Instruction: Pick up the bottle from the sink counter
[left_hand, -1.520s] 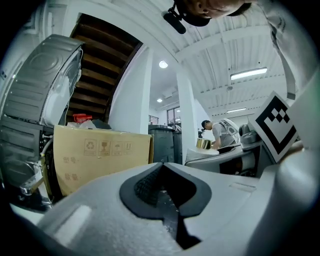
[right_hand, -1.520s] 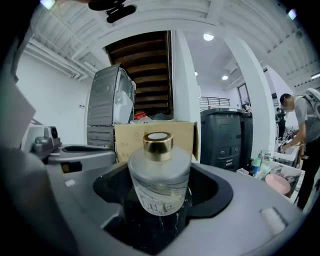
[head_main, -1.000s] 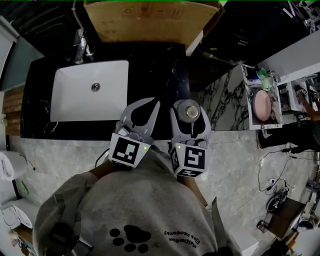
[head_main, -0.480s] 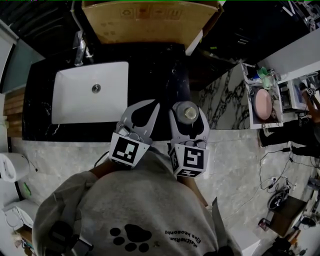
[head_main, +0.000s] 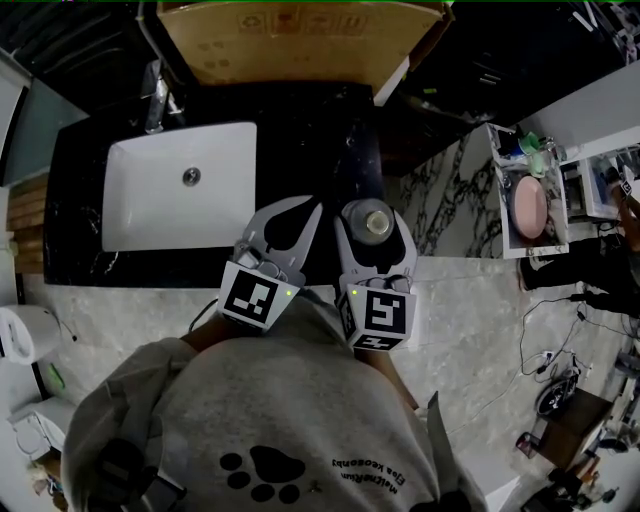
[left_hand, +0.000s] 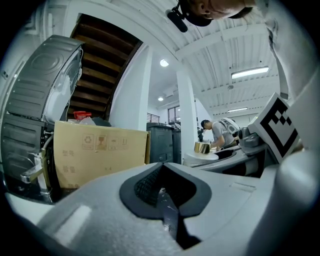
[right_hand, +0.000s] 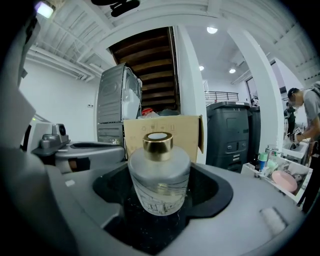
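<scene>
A frosted glass bottle (head_main: 372, 220) with a gold cap stands upright between the jaws of my right gripper (head_main: 373, 207), which is shut on its body over the front right part of the black sink counter (head_main: 320, 130). In the right gripper view the bottle (right_hand: 159, 172) fills the pocket of the right gripper (right_hand: 161, 202), with speckled black counter showing beneath it. My left gripper (head_main: 300, 215) sits just left of it, shut and holding nothing. In the left gripper view the left gripper (left_hand: 165, 200) has its jaws pressed together.
A white sink basin (head_main: 180, 185) with a faucet (head_main: 157, 95) lies to the left in the counter. A cardboard box (head_main: 300, 40) stands behind the counter. A white shelf (head_main: 528, 205) with small items is at the right, and a person (head_main: 610, 260) stands beyond it.
Almost nothing differs. Both grippers and the bottle stay in place, with only a slight drift of the view.
</scene>
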